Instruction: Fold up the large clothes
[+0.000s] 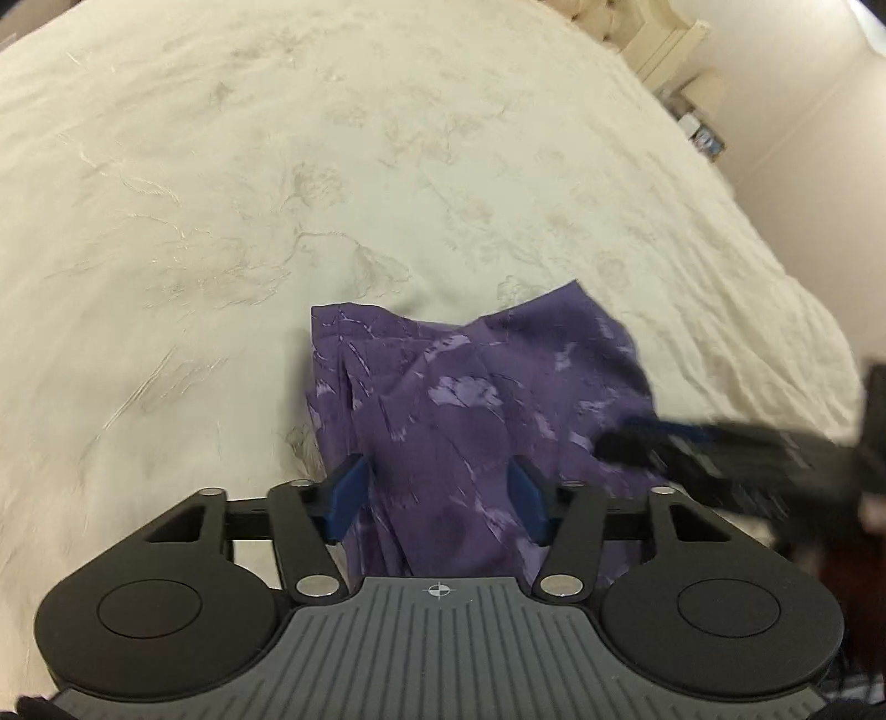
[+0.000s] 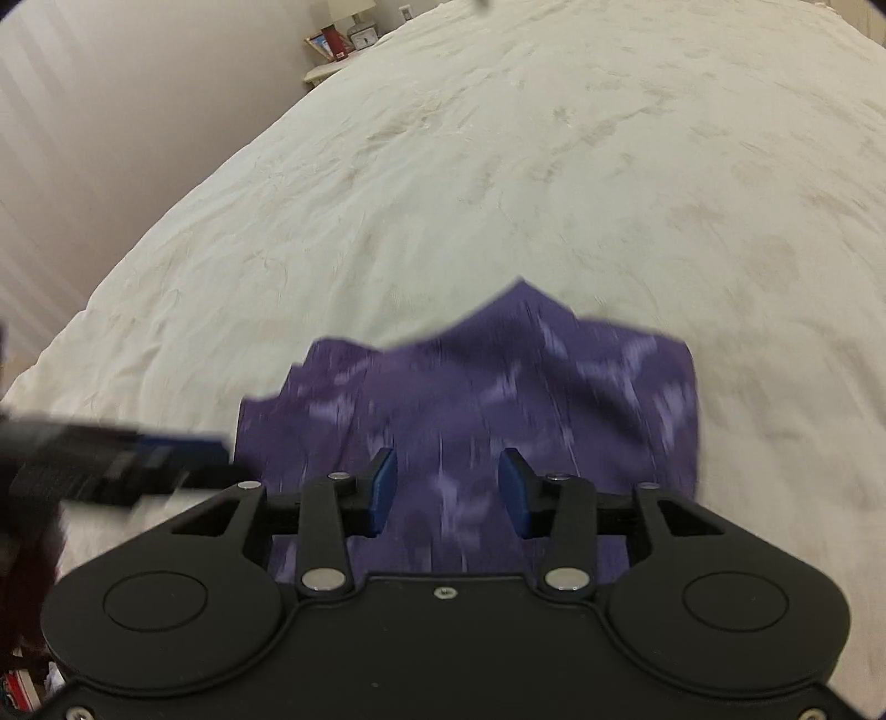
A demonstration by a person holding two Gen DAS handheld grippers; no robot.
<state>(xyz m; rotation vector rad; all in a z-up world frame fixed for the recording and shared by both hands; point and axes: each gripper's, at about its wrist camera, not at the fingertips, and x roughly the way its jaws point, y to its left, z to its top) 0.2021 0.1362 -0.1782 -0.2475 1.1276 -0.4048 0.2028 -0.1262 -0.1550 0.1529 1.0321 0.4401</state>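
Observation:
A purple garment (image 1: pixel 470 387) with pale blotches lies bunched and partly folded on a cream bedspread (image 1: pixel 277 166). My left gripper (image 1: pixel 437 498) hovers over its near part, blue pads apart, with cloth showing between them but not pinched. The right gripper (image 1: pixel 626 443) comes in blurred from the right, over the garment's right side. In the right wrist view the garment (image 2: pixel 498 387) spreads out ahead, its far edge jagged. My right gripper (image 2: pixel 448 493) stands above it with pads apart and gripping nothing. The left gripper (image 2: pixel 221 457) is a blur at the garment's left edge.
The bedspread (image 2: pixel 554 166) stretches far beyond the garment. A nightstand (image 2: pixel 343 39) with a lamp, a clock and a picture frame stands by the wall at the bed's far left. A padded headboard (image 1: pixel 609 22) and a pale shelf unit (image 1: pixel 681 83) stand at the far right.

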